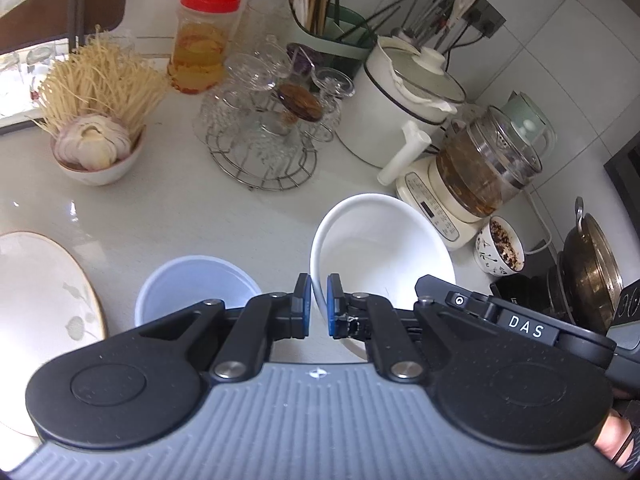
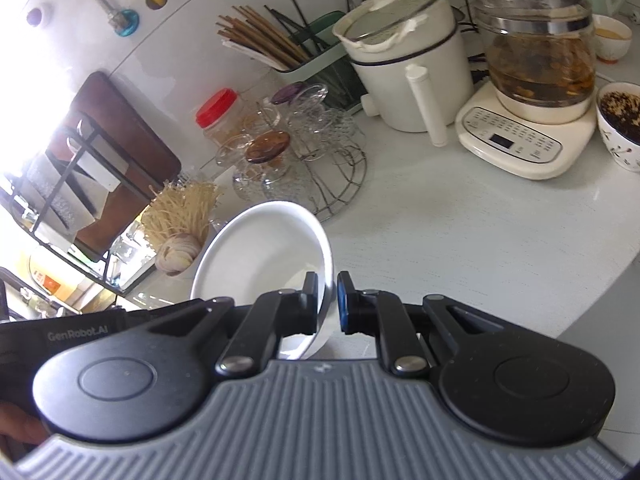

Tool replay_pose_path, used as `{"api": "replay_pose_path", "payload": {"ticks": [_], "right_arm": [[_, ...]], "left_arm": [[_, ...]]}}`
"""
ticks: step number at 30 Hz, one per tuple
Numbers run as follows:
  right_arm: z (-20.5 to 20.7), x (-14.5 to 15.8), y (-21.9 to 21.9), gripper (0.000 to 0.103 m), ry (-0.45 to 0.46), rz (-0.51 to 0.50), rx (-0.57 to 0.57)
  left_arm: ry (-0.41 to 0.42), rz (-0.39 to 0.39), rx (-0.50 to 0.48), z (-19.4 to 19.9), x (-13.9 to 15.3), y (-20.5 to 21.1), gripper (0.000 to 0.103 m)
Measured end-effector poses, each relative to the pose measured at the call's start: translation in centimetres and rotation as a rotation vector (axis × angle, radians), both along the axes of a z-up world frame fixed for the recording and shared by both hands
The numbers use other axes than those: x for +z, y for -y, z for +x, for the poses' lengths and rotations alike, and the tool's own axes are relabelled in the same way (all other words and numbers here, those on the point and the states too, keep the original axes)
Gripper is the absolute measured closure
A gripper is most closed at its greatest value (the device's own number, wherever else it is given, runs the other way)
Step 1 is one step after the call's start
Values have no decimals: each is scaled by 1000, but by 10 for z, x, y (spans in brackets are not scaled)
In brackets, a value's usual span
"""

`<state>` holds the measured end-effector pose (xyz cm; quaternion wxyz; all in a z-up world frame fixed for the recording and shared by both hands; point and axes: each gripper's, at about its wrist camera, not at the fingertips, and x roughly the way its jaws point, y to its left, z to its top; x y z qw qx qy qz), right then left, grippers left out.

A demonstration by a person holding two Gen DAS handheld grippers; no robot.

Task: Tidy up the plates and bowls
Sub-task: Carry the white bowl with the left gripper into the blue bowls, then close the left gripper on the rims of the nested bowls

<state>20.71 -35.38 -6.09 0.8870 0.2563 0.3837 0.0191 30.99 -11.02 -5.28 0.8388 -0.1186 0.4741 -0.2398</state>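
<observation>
A white bowl (image 1: 384, 240) hangs tilted above the counter, held from both sides. My left gripper (image 1: 318, 300) is shut on its left rim, blue pads pressing either side of the wall. In the right wrist view the same white bowl (image 2: 264, 248) has its right rim pinched by my right gripper (image 2: 328, 300), also shut. The black housing of the right tool (image 1: 520, 324) shows beyond the bowl. A pale blue bowl (image 1: 196, 284) stands on the counter just left of my left fingers. A gold-rimmed flowered plate (image 1: 36, 280) lies at the far left.
Behind stand a bowl of garlic and dry noodles (image 1: 96, 152), a wire rack of glassware (image 1: 260, 140), a red-lidded jar (image 1: 204, 40), a white pot (image 1: 400, 92) and a glass kettle on its base (image 1: 480, 168). A small spice bowl (image 1: 500, 248) and a dark pan (image 1: 592, 268) sit right.
</observation>
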Motion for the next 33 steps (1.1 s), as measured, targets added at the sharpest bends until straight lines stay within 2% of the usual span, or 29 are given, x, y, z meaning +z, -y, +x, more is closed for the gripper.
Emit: {"api": "replay_pose_path", "payload": {"ticks": [16, 33], "right_arm": [[25, -13, -62, 89, -50, -10, 111], [34, -47, -99, 88, -109, -63, 168]], "left_arm": [[-42, -17, 112, -2, -14, -68, 94], [-91, 15, 122, 3, -56, -95, 94]]}}
